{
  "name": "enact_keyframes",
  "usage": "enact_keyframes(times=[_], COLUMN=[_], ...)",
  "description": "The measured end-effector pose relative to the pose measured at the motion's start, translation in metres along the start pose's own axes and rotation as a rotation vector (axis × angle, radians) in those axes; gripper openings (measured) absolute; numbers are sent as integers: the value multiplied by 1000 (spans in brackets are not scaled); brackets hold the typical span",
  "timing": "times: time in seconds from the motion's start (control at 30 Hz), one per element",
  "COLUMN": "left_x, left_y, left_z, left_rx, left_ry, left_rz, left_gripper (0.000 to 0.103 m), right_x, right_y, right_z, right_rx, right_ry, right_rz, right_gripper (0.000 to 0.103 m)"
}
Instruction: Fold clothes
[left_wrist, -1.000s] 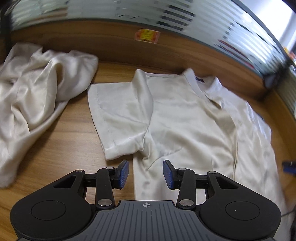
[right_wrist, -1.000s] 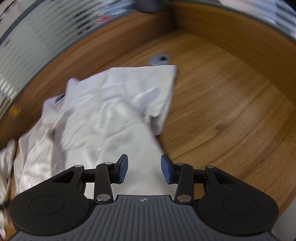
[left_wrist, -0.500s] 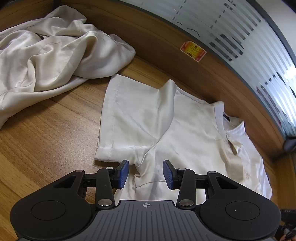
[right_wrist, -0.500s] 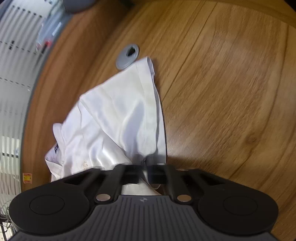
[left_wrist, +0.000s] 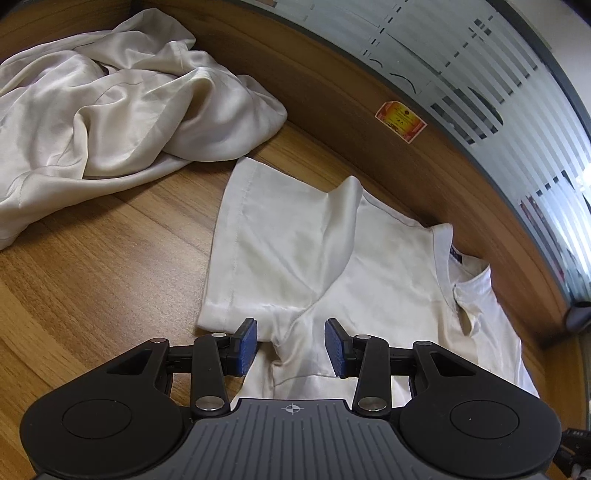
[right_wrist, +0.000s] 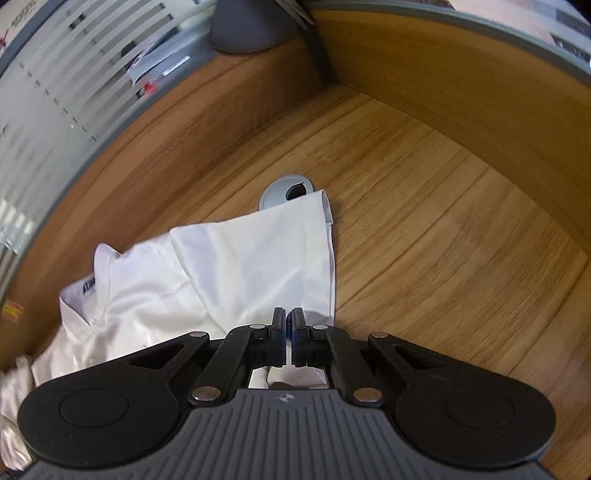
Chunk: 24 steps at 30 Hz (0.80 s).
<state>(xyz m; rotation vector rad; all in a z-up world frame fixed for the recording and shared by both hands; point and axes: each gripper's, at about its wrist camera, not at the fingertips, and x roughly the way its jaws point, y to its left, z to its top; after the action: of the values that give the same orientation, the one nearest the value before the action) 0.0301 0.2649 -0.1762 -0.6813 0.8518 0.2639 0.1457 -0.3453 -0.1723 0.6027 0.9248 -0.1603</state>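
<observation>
A white short-sleeved shirt (left_wrist: 369, 266) lies spread on the wooden table (left_wrist: 92, 277), collar toward the back wall. My left gripper (left_wrist: 291, 347) is open, its blue pads (left_wrist: 245, 345) standing either side of a fold at the left sleeve's underarm without pressing it. In the right wrist view the other sleeve (right_wrist: 258, 266) lies flat, pointing away from me. My right gripper (right_wrist: 290, 321) is shut at the near edge of that sleeve, with shirt fabric pinched between the tips. The shirt's lower half is hidden under both grippers.
A crumpled cream garment (left_wrist: 110, 110) is heaped at the back left. A grey cable grommet (right_wrist: 286, 188) sits in the table (right_wrist: 443, 258) at the sleeve's tip. Wooden partitions with frosted glass close the back and right sides; one carries a red sticker (left_wrist: 400, 117).
The right gripper shut on the shirt near the right sleeve and moved sideways; that sleeve now lies flatter. The left gripper rolled over the left underarm and stayed open.
</observation>
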Motion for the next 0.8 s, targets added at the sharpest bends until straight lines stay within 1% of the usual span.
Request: enact_keyframes(times=[0.03, 0.07, 0.1, 0.13, 0.2, 0.27, 0.43, 0.53, 0.6, 0.67, 0.8], left_x=[-1, -1, -2, -2, -2, -2, 2, 7, 12, 16, 27], left_y=[1, 2, 4, 6, 9, 13, 24, 25, 24, 22, 21], left_z=[0, 1, 1, 1, 1, 1, 2, 4, 5, 6, 10], left_rx=[-7, -15, -28, -41, -71, -105, -249, -300, -317, -320, -295], left_ry=[1, 3, 6, 9, 17, 24, 51, 63, 72, 69, 73], left_rz=[0, 1, -2, -4, -11, -18, -63, -83, -81, -69, -35], left_gripper=[43, 43, 43, 43, 43, 43, 43, 43, 43, 43, 42], right_x=[-3, -8, -13, -16, -21, -21, -13, -6, -2, 1, 7], right_y=[-1, -5, -8, -11, -15, -17, -21, -24, -25, -26, -28], right_z=[-3, -6, -10, -13, -18, -19, -20, -23, -26, -27, -27], right_rx=[7, 18, 31, 46, 74, 92, 143, 156, 163, 178, 205], right_ry=[-5, -13, -18, -19, -18, -2, 37, 67, 81, 85, 96], right_rz=[-7, -13, -14, -10, 0, 13, 4, -4, -7, -2, 6], right_gripper=[9, 9, 12, 18, 22, 22, 32, 32, 32, 32, 32])
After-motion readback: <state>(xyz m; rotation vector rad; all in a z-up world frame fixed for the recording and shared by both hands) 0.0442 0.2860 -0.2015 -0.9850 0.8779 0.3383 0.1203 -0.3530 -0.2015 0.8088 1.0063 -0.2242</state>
